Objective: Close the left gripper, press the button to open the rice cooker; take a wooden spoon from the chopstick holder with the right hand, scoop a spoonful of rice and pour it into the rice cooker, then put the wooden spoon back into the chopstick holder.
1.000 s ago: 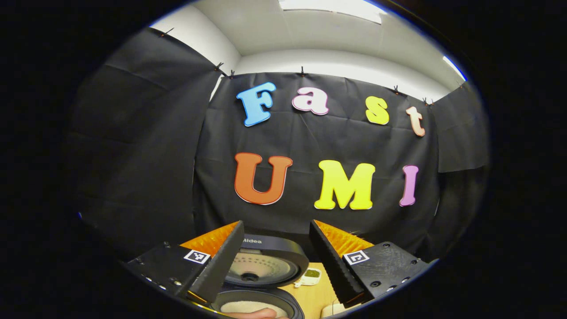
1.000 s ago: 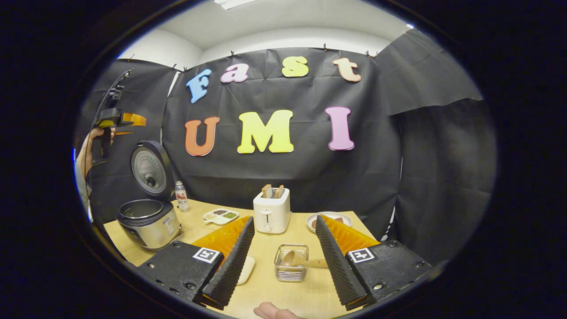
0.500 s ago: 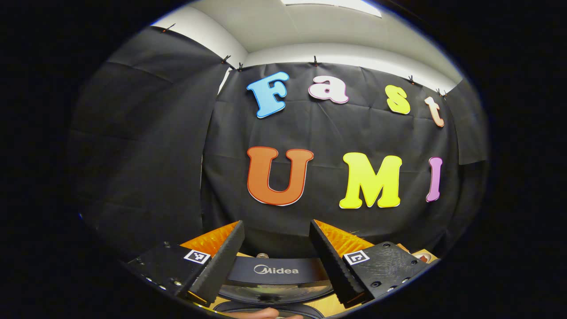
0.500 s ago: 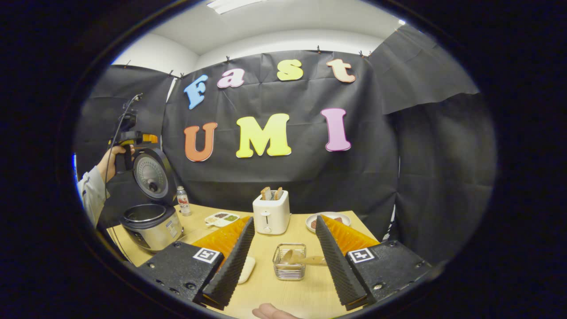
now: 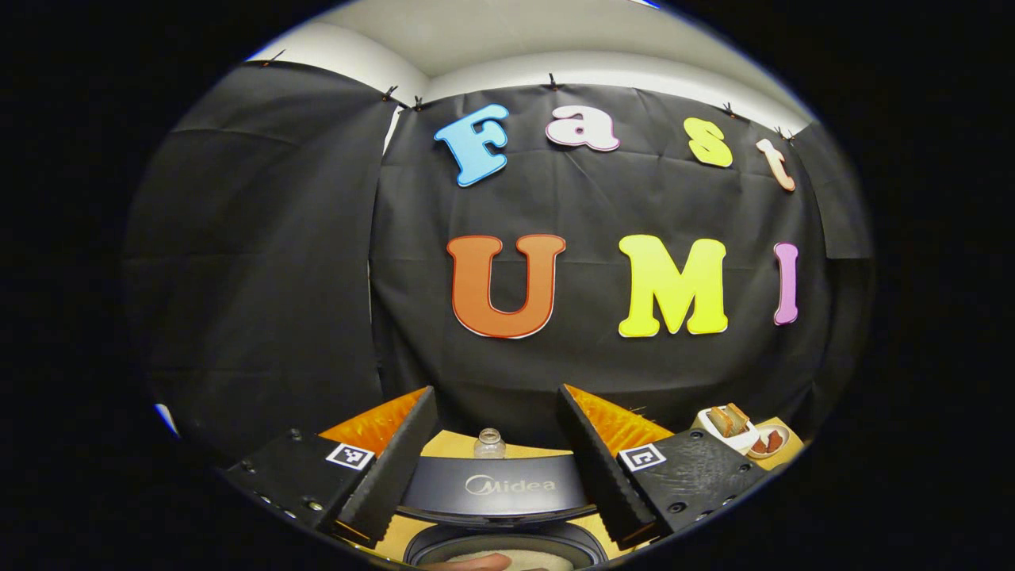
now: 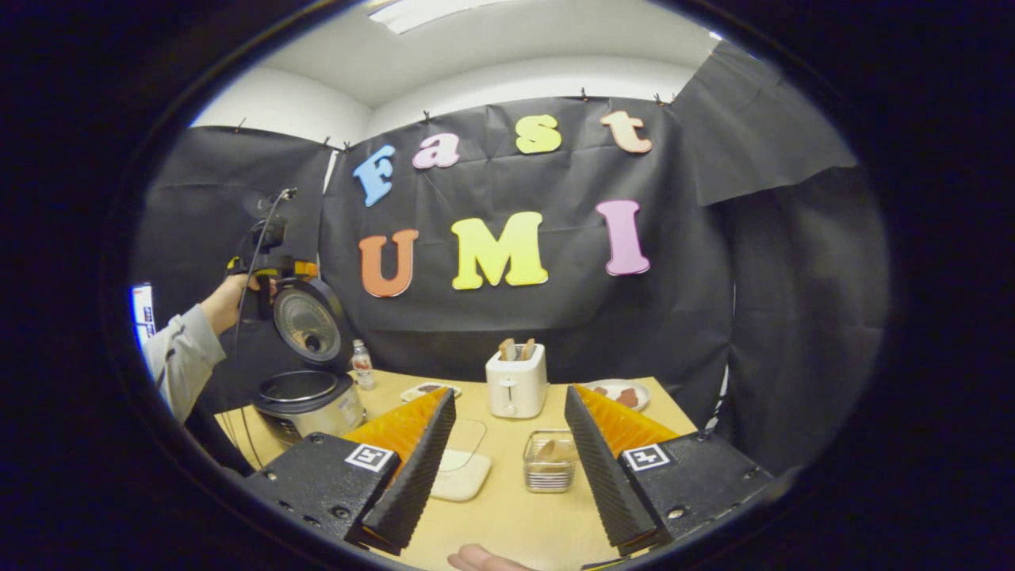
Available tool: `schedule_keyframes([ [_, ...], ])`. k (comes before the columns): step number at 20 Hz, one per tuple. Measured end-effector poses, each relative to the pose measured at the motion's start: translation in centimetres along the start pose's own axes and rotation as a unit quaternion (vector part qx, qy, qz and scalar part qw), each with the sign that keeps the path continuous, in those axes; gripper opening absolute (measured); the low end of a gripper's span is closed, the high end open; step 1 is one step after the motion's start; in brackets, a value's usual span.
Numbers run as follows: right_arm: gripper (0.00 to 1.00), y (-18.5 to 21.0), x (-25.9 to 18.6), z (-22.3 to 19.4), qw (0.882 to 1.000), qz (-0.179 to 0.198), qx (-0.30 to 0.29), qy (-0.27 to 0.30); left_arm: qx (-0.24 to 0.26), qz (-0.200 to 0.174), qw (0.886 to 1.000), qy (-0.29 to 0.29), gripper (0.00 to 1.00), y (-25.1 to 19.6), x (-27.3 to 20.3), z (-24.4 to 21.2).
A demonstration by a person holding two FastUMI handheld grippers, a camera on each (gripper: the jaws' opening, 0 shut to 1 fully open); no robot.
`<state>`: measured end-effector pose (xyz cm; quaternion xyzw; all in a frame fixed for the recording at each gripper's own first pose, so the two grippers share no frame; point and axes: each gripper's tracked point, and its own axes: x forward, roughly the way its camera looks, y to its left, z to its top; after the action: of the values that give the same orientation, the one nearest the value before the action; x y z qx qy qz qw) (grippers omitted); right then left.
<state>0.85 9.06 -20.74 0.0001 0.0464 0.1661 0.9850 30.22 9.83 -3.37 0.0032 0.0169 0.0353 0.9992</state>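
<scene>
1. Already the rice cooker (image 6: 305, 400) stands lid-up at the bench's (image 6: 507, 507) left end; left gripper (image 5: 496, 452) hovers above, jaws released
2. Next, right gripper (image 6: 507, 452), jaws released, must reach the chopstick holder (image 6: 549, 472) for the wooden spoon (image 6: 547, 452)

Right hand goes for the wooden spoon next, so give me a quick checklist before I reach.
1. Rice cooker lid up: ok.
2. Right tongs open: ok.
3. Chopstick holder ahead, between the tongs' fingers: ok.
4. Wooden spoon in holder: ok; handle direction: cannot tell.
5. Left tongs away from the holder, up by the lid: ok.
6. Toaster stands behind holder, apart: ok.
</scene>
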Motion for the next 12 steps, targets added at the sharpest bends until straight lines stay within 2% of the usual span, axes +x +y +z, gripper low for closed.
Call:
schedule_keyframes([
  [3, 0.90, 1.3, -1.9, 0.3, 1.000, 0.009, 0.019, -0.015, 0.004, 0.001, 1.000, 0.004, 1.00, -0.3, -2.3, -0.9],
  [4, 0.90, 1.3, -2.3, 0.3, 0.999, 0.005, 0.024, -0.021, 0.005, -0.001, 1.000, 0.009, 0.97, -0.4, -3.1, -1.4],
  [9, 0.88, 1.5, -4.2, -0.1, 1.000, -0.011, 0.012, -0.025, 0.004, -0.003, 0.999, 0.037, 0.96, -0.7, -7.6, -4.3],
  [11, 0.89, 1.2, -4.7, 0.0, 0.999, -0.015, 0.011, -0.026, 0.009, -0.010, 0.998, 0.054, 1.00, -1.2, -9.5, -6.0],
  [12, 0.89, 1.0, -4.9, -0.1, 0.999, -0.019, 0.011, -0.027, 0.010, -0.015, 0.998, 0.061, 0.96, -1.4, -10.2, -6.8],
])
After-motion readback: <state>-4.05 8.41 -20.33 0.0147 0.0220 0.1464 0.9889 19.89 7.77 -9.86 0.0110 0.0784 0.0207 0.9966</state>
